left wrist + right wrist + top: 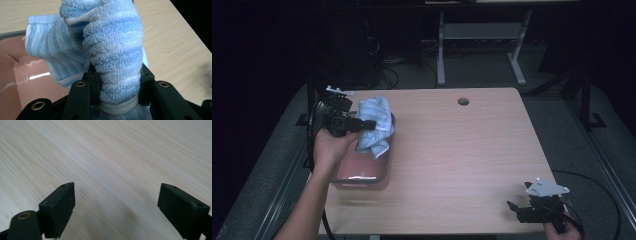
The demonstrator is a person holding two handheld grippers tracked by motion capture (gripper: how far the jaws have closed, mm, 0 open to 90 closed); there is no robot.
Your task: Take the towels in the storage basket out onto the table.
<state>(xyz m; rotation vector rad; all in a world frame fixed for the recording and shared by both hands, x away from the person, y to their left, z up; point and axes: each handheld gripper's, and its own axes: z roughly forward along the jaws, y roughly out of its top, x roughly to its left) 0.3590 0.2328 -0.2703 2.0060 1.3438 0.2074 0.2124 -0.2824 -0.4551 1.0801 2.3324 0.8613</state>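
A light blue striped towel [374, 125] hangs bunched over a pink tub [362, 172] at the table's left edge. My left gripper [371, 124] is shut on the towel and holds it above the tub. In the left gripper view the towel [115, 55] rises as a thick roll between the two black jaws, and the pink tub [22, 82] lies below at the left. My right gripper [514, 210] rests near the table's front right corner. Its jaws stand wide open over bare wood in the right gripper view [116, 205], with nothing between them.
The wooden table [462, 160] has a round cable hole [463, 101] near its far edge. Beyond the table stand the grey legs of another desk [482, 45], with cables on the floor. The surroundings are dark.
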